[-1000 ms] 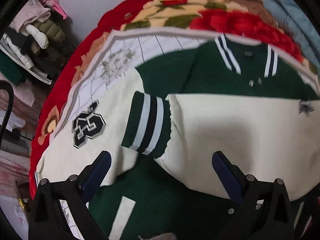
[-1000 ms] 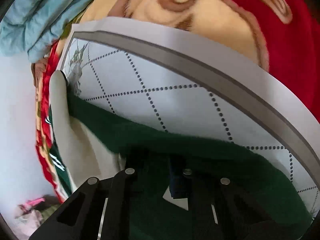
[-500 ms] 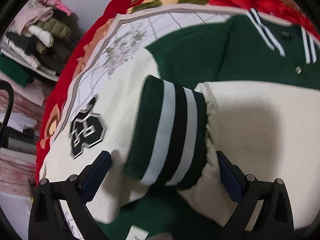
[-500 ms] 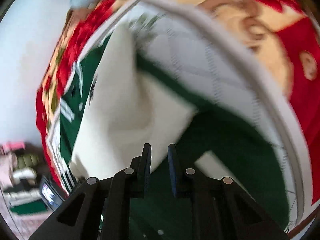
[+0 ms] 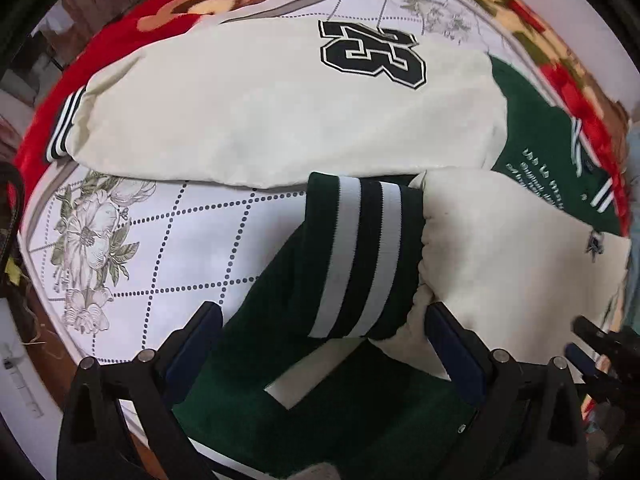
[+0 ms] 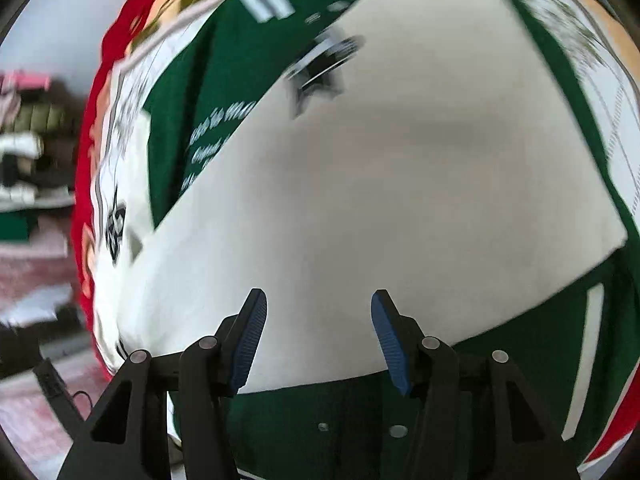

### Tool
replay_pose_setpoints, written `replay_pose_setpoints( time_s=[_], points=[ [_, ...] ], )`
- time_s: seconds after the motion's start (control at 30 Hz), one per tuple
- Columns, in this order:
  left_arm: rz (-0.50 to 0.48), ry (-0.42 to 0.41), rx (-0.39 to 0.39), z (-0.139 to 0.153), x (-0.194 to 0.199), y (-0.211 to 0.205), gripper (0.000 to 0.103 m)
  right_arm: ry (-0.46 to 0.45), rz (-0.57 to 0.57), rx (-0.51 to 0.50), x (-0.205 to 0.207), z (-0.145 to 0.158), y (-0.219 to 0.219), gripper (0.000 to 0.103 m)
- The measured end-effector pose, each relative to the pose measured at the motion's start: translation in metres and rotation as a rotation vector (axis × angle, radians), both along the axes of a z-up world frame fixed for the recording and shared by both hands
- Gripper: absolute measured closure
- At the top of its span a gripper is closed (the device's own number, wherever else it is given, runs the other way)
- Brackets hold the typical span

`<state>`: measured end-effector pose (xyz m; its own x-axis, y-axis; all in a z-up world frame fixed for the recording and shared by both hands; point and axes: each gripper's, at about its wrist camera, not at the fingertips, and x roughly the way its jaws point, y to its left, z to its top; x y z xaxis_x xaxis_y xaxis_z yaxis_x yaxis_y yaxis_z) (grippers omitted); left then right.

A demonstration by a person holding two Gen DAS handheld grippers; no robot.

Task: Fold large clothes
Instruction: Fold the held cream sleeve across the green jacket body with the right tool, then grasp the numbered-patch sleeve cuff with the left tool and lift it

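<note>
Left wrist view: jacket (image 5: 280,120) lies on a quilt (image 5: 180,248), its striped cuff (image 5: 360,256) between the wide-apart, empty left gripper (image 5: 324,320). Above the jacket's cream sleeve (image 6: 400,180), the right gripper (image 6: 318,312) has just been opening, nothing between its jaws.

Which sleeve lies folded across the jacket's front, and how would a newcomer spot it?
Find the green jacket spread on the flower-printed sheet. Two cream sleeves show: the folded one ends in a striped cuff over the green body; the other sleeve carries the number patch.
</note>
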<state>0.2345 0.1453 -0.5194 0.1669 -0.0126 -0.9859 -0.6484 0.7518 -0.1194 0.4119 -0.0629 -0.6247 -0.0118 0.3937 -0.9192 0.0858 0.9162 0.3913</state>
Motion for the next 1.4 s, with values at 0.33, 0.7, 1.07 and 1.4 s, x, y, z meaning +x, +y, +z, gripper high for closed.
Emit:
replay_pose_setpoints(
  time_s=[0.33,0.7,1.07,1.4],
  points=[
    [0.079,-0.053,0.157,0.037,-0.027,0.046,0.0,0.04,0.08,-0.21,0.02,-0.047,0.011,0.05],
    [0.213,0.065,0.177,-0.01,-0.049,0.118,0.0,0.026,-0.155,-0.338,0.062,-0.037,-0.102,0.053],
    [0.672,-0.037,-0.064,-0.056,-0.066,0.221,0.001,0.008,0.199,0.089,-0.048,0.015,0.12,0.022],
    [0.641,-0.103,0.105,-0.038,-0.044,0.289,0.086,-0.005,0.407,-0.21,-0.066,-0.025,0.209,0.043]
  ],
)
